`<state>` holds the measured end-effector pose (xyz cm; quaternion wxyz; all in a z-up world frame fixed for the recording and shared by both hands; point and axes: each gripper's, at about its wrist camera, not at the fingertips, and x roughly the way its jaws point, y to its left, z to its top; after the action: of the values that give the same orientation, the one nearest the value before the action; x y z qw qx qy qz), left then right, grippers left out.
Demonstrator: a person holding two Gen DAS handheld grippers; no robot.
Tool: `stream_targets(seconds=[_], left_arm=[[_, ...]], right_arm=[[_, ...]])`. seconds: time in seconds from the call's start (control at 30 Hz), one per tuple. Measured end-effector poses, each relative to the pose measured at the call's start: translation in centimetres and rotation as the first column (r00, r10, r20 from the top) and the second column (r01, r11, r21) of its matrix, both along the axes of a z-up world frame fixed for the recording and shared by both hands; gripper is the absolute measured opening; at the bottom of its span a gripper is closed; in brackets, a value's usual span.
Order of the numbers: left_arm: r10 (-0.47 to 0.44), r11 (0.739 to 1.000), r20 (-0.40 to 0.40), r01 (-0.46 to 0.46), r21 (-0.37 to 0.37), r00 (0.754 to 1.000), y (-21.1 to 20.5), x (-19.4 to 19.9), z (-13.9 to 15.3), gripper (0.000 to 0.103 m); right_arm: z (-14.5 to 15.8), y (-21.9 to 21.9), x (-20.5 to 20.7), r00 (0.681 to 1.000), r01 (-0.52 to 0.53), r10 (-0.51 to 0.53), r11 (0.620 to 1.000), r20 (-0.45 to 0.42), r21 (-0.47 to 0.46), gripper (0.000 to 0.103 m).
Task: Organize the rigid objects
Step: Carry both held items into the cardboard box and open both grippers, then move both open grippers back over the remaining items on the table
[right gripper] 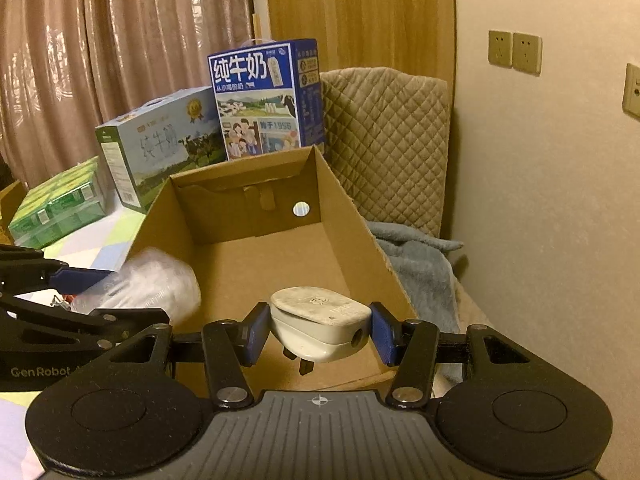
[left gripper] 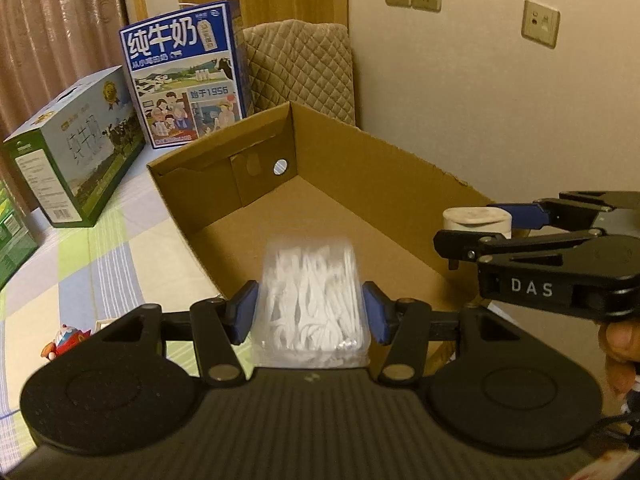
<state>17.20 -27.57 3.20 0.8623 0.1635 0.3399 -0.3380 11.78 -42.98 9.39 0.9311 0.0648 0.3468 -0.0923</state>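
Observation:
My left gripper [left gripper: 310, 308] is shut on a clear plastic box of white floss picks [left gripper: 312, 300], held over the near edge of an open cardboard box [left gripper: 360, 168]. My right gripper [right gripper: 318, 330] is shut on a white power adapter plug [right gripper: 320, 322], its metal prongs pointing down, above the near end of the same cardboard box [right gripper: 348, 216]. In the left wrist view the right gripper [left gripper: 500, 228] holds the adapter [left gripper: 476, 220] over the box's right wall. The right wrist view shows the left gripper [right gripper: 76, 280] with the floss picks [right gripper: 148, 284] at the box's left wall. Nothing lies inside the box.
Behind the cardboard box stand a blue milk carton [left gripper: 188, 76] and a green-and-white milk carton [left gripper: 76, 148]. Green packs [right gripper: 60, 208] lie at the left. A quilted cushion [right gripper: 384, 140] and a grey blanket [right gripper: 420, 268] are at the right, by the wall. A small toy figure [left gripper: 64, 344] lies on the checked cloth.

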Motion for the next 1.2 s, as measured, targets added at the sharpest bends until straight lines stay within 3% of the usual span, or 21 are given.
stream_targets(seconds=[0.27,0.73,1.0,1.2], left_arm=[[0.003,1.0,0.025,-0.003,-0.012,1.0,0.2,0.0,0.7,0.055],[0.115,0.993,0.035,-0.114,-0.04,0.993,6.4,-0.7,2.0,0.056],[0.178,0.983,0.03,-0.176,-0.047,0.984,10.7,-2.0,2.2,0.058],[0.249,0.967,0.025,-0.246,-0.069,0.968,15.3,-4.4,3.0,0.061]], right_arm=[[-0.5,-0.3,-0.2,1.0,0.009,-0.009,1.0,-0.009,0.013,0.05],[0.4,1.0,0.3,0.999,-0.002,0.0,0.999,0.035,0.048,0.052],[4.3,3.0,-0.8,0.993,-0.017,0.012,0.999,0.114,0.042,0.058],[7.3,7.2,-3.5,0.979,-0.088,0.076,0.995,0.188,0.054,0.064]])
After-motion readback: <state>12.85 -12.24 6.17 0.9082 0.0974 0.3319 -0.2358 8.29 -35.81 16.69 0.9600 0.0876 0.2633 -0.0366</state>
